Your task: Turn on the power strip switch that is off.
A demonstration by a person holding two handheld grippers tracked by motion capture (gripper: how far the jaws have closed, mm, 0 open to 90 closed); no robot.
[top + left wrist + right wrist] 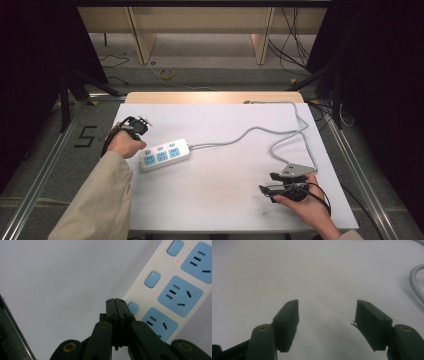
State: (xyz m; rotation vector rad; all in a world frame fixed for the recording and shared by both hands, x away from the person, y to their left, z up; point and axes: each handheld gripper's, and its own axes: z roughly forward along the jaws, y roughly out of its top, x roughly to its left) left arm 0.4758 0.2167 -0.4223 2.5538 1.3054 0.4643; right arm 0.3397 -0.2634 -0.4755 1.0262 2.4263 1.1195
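High view — left gripper [139, 125] beside power strip [165, 155]

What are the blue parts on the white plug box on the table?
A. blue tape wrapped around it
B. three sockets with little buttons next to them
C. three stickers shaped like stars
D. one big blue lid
B: the power strip carries blue socket faces with slots, each with a small blue button beside it; the high view shows three in a row along the strip.
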